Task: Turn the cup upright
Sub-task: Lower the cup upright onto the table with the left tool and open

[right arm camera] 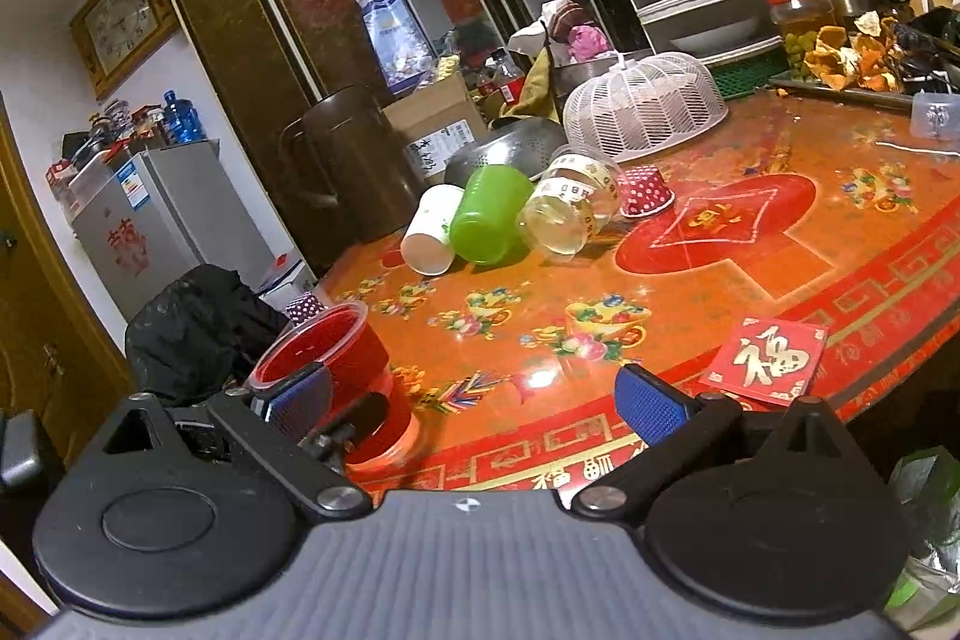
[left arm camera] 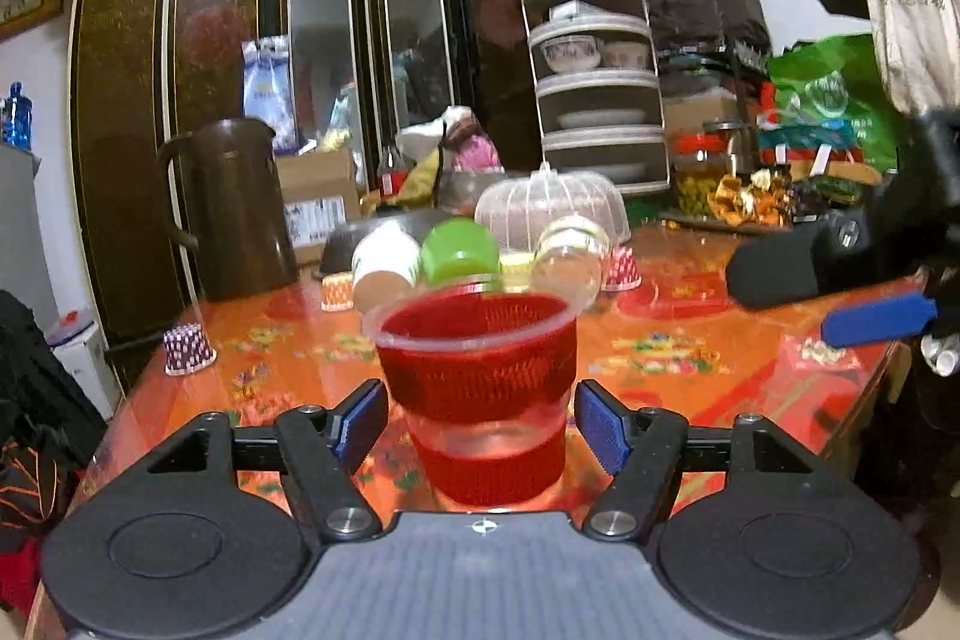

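A clear plastic cup with red mesh bands (left arm camera: 483,382) stands upright on the orange table, mouth up. My left gripper (left arm camera: 480,424) is open, its blue pads on either side of the cup with a gap on each side. The cup also shows in the right wrist view (right arm camera: 336,370), with the left gripper's fingers (right arm camera: 300,394) around it. My right gripper (right arm camera: 474,400) is open and empty over the table's front edge, to the right of the cup. It shows in the left wrist view (left arm camera: 840,292) at the far right.
A white paper cup (right arm camera: 429,229), a green cup (right arm camera: 489,214) and a clear cup (right arm camera: 570,205) lie on their sides mid-table. Small dotted paper cups (right arm camera: 645,190) stand inverted. A white mesh food cover (right arm camera: 645,106), brown jug (left arm camera: 231,208) and red envelope (right arm camera: 765,358) are nearby.
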The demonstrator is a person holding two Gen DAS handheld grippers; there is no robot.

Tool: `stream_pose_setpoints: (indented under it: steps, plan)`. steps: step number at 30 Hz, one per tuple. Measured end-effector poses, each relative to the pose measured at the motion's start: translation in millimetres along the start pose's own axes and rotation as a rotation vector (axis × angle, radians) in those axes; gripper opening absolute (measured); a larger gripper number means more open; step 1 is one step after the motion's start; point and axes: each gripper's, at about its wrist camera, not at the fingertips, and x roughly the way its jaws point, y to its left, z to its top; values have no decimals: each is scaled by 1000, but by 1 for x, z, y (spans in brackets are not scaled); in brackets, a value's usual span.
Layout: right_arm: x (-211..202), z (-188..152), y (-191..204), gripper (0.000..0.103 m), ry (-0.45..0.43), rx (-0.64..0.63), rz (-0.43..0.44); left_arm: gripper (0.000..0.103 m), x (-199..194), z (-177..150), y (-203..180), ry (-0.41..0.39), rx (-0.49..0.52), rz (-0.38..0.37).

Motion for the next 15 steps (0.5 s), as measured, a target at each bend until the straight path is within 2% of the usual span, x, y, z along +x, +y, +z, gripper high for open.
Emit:
stream_pose_setpoints:
  steps: [2,4,8,11,15]
  plan:
    - [1,0,3,102,3,-8,-2,88,0,-2,2,17,0,-15]
    - [2,1,4,102,5,-16,-9,91,-3,-4,4,21,4,-29]
    - [4,-1,9,102,10,-45,-34,92,-14,-11,11,51,10,-80]
    - [5,-5,15,102,16,-76,-49,92,-23,-13,28,112,-54,-160]
    - [10,-8,28,102,55,-132,-65,92,-39,-3,46,159,-59,-177]
